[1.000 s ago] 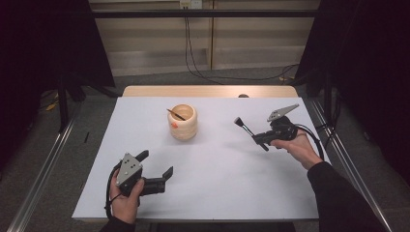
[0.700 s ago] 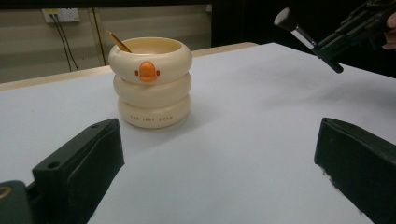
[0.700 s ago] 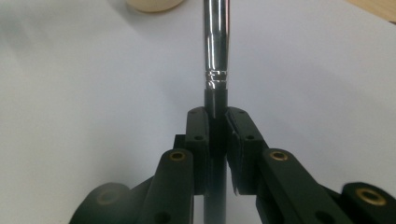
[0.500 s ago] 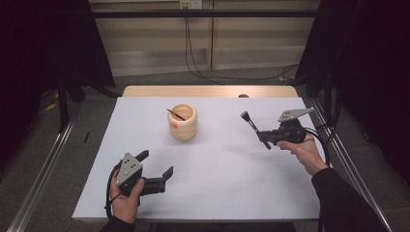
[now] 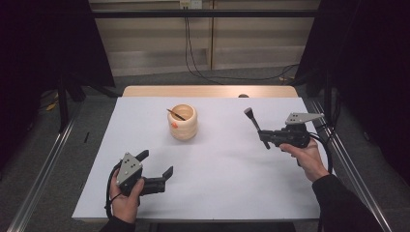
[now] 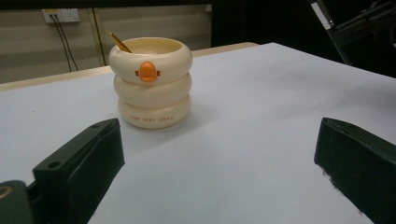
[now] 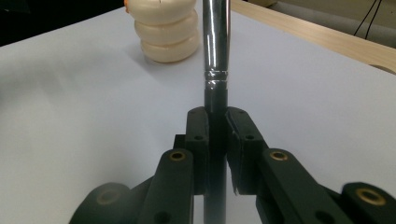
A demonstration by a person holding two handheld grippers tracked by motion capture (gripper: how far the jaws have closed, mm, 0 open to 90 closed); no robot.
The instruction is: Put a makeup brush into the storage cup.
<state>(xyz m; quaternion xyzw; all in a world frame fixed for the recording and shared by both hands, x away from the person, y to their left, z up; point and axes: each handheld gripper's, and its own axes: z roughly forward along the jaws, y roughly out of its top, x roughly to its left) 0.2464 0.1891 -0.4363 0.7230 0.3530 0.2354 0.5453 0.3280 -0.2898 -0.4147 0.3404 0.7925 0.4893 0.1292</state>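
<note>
A cream cup (image 5: 183,124) made of three stacked rings, with an orange beak on its front, stands at the middle back of the white table (image 5: 217,169). A thin pencil-like stick (image 5: 176,114) leans inside it. My right gripper (image 5: 264,139) is at the right, shut on the black handle of a brush (image 5: 254,124) that points up and away toward the cup. In the right gripper view the brush (image 7: 215,46) rises from the shut jaws of the right gripper (image 7: 217,116), its silver ferrule beside the cup (image 7: 167,32). My left gripper (image 5: 155,163) rests open at the front left, facing the cup (image 6: 152,84).
A wooden strip (image 5: 208,91) runs along the table's far edge, with a small dark object (image 5: 243,95) on it. Metal rails (image 5: 43,169) flank the table on the floor. Cables (image 5: 193,48) hang down the back wall.
My right gripper has carried the brush to the right, away from the cup. The left gripper has stayed where it was.
</note>
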